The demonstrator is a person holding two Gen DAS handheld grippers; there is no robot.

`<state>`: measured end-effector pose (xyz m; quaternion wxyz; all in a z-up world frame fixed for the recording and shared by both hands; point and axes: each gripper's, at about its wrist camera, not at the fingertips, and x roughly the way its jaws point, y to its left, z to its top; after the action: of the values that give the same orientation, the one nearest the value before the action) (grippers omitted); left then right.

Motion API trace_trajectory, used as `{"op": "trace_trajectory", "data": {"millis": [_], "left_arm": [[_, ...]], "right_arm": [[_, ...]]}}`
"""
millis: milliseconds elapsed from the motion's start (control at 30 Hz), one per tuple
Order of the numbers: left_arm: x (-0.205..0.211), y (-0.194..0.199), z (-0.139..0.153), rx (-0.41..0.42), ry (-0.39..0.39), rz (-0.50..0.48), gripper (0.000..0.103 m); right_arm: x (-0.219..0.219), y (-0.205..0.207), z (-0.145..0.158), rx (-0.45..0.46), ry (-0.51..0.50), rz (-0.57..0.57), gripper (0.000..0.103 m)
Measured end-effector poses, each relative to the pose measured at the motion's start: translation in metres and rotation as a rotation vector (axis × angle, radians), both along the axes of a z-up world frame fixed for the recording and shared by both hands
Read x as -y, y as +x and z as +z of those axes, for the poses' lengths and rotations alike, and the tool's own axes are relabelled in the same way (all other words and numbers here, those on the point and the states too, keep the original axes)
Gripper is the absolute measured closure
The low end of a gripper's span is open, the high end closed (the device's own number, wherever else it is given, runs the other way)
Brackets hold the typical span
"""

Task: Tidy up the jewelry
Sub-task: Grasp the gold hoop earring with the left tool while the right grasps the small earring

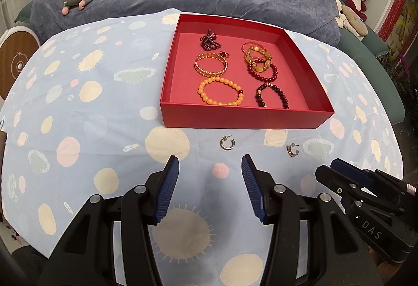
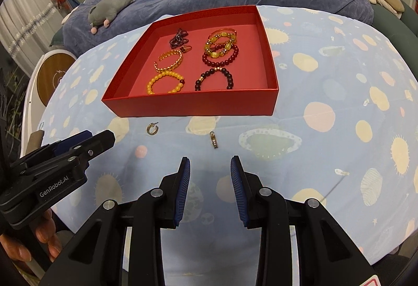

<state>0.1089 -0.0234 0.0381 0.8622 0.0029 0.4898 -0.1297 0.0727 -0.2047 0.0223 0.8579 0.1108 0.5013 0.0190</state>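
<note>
So the red box (image 1: pixel 245 117) is sat on the spotted cloth (image 1: pixel 78 103) covering the counter, and most of the jewelry is already parked inside it: a yellow bead bracelet (image 1: pixel 220 91), a dark bead bracelet (image 1: pixel 274 95), a gold bangle (image 1: pixel 211 64), a pile of mixed bracelets (image 1: pixel 260 59) and a dark red beaded piece (image 1: pixel 209 41) at the back.

Two hoop earrings are left out on the cloth, just in front of the box's near wall. The left earring (image 1: pixel 227 142) is lined up a little ahead of the left tongs (image 1: pixel 210 168), and the right earring (image 2: pixel 214 141) sits just ahead of the right tongs (image 2: pixel 210 168), slightly left of centre. They lie well apart from each other.

Both tongs are empty and held part open, nothing between the pads, the left pair a bit wider than the right. Both are angled down at the cloth, short of the earrings, no contact yet.

Looks like the earring step is what's in hand, probably one per side. Next move would call for each pair to be brought forward and down until a hoop sits between the pads, then closed gently. Tiny flat metal on soft cloth, so fabric could easily get pinched along with it, or the hoop nudged away.
</note>
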Motion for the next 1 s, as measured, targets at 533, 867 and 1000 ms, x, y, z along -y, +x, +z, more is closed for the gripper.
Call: {"op": "trace_trajectory", "data": {"millis": [533,867,1000], "left_arm": [[0.005,0.006,-0.023,-0.038,0.011,-0.002,0.055],[0.009,0.015,-0.03,-0.059,-0.005,-0.006,0.055],[0.01,0.019,-0.033,-0.063,-0.009,-0.006,0.055]], "right_arm": [[-0.005,0.029,-0.027,-0.028,0.002,0.003,0.074],[-0.004,0.041,-0.037,-0.049,0.009,0.019,0.093],[-0.004,0.042,-0.039,-0.052,0.014,0.018,0.098]]}}
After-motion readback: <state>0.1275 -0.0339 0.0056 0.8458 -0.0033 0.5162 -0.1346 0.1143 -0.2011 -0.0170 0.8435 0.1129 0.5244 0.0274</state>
